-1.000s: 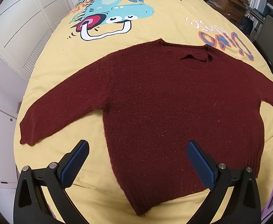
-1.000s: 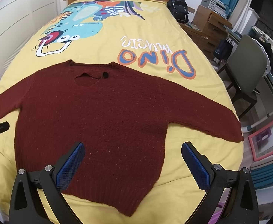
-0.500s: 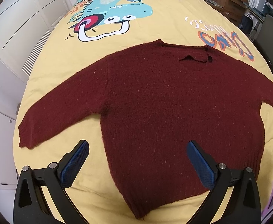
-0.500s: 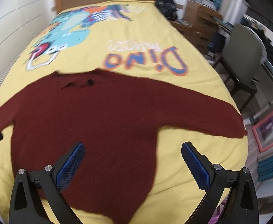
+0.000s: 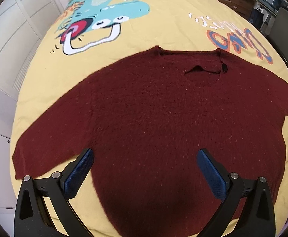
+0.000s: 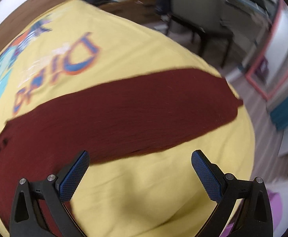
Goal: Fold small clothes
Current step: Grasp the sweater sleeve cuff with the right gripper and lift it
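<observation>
A dark red knit sweater (image 5: 153, 118) lies flat and spread out on a yellow bed cover (image 5: 163, 23), neckline away from me. My left gripper (image 5: 145, 156) is open and empty, low over the sweater's lower body. In the right wrist view, which is blurred, the sweater's right sleeve (image 6: 144, 106) stretches across the cover toward the bed's right edge. My right gripper (image 6: 140, 156) is open and empty, over bare yellow cover just below that sleeve.
The cover has a dinosaur print (image 5: 104, 13) and lettering (image 5: 238, 37). White cupboard doors (image 5: 7, 39) stand left of the bed. A chair (image 6: 199, 9) and a pink-framed board (image 6: 266, 63) stand right of the bed. The bed edge is near the sleeve cuff.
My left gripper has moved forward and lower over the sweater body. My right gripper has swung fast to the right, from the sweater's body to its right sleeve.
</observation>
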The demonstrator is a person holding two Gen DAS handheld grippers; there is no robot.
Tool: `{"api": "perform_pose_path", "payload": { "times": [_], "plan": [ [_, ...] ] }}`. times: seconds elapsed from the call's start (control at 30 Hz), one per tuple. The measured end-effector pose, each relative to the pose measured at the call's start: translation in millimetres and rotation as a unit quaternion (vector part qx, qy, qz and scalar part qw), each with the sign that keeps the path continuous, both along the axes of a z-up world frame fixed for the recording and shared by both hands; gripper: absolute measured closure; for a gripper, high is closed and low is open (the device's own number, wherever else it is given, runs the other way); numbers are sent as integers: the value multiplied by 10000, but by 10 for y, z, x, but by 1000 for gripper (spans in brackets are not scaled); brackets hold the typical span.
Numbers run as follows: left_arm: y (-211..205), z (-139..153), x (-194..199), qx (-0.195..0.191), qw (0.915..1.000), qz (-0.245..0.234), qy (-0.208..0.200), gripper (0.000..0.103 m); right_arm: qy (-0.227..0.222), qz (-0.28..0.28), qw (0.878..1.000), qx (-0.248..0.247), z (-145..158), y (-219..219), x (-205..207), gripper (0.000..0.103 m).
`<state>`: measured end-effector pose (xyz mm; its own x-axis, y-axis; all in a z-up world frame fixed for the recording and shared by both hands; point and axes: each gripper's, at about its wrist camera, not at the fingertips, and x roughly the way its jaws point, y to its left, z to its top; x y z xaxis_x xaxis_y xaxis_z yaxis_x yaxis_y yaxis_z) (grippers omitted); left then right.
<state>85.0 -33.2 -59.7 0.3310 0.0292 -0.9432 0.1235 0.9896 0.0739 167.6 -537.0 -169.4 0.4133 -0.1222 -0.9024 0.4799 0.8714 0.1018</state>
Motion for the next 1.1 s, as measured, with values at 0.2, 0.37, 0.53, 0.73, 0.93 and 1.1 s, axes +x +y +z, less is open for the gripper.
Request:
{"api": "perform_pose_path", "payload": {
  "times": [0.2,0.37,0.53,0.73,0.93,1.1],
  "plan": [
    [19,-206,159,-277,9993,37,235,1,298,-812,9954,424,-468,-719,68,0],
    [64,-332,166,-282,9990,96,328,1,328,-1312,9886,665,-699,-1090,102,0],
    [150,-436,99,-316,9982,175,474,1,210,-1454,9859,800,-764,-1266,196,4],
    [258,-477,38,-362,9976,286,524,1,338,-1431,9849,919,-675,-1380,361,88],
    [331,-464,-13,-405,9974,316,501,1,222,-714,9962,449,-246,-1099,508,89],
    [392,-424,-70,-425,9977,326,417,1,-309,17,9994,180,347,-560,587,89]
  ]
}}
